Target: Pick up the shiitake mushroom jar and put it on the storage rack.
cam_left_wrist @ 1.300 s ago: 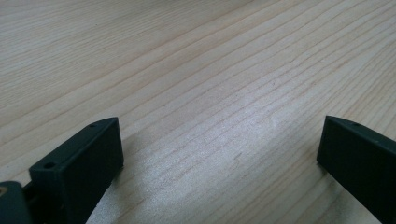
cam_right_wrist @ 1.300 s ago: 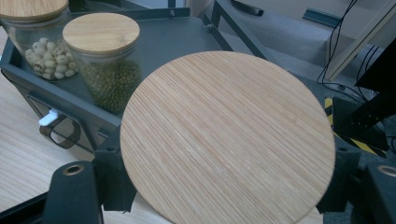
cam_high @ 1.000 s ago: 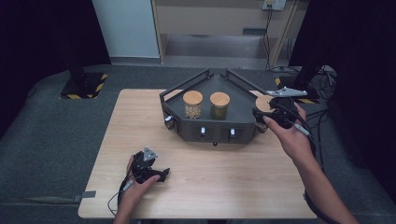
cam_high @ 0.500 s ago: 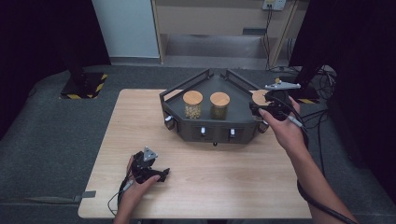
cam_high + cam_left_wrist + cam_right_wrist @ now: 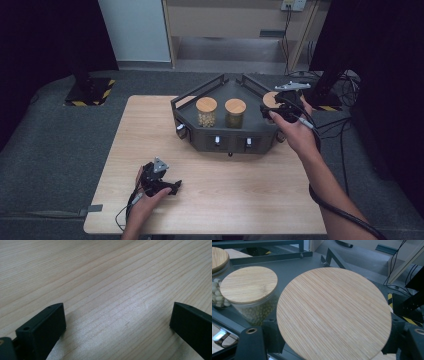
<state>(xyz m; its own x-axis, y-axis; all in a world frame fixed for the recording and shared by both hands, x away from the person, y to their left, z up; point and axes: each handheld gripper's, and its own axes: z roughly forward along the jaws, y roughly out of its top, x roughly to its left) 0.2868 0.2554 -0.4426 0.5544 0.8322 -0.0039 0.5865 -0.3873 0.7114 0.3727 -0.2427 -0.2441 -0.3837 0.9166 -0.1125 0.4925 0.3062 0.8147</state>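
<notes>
1. High view: the right gripper (image 5: 278, 107) was up at the right end of the dark rack (image 5: 200, 131), clamped around a third jar (image 5: 270, 100) with a bamboo lid. Two other jars sat in the rack already, one with pale beans (image 5: 206, 111) and one with green stuff (image 5: 235, 112). The left gripper (image 5: 172, 186) was parked low on the wooden table (image 5: 250, 195), well apart from the rack.

2. Left gripper view: its jaws stood wide apart with bare table (image 5: 112, 285) between them, so open and holding nothing.

3. Right gripper view: the jar's round lid (image 5: 334, 312) sat squeezed between the two jaws, so that gripper was closed on the jar. The green jar (image 5: 249, 290) was just beside it, and the pale-bean jar (image 5: 218, 262) farther off.

4. My read: this looked like the carry step, jar in hand over or at the rack's right side. I couldn't tell if its base was touching down. Next move probably needs lining it up with the free spot beside the green jar, lowering it straight without bumping the neighbour, then letting go.
</notes>
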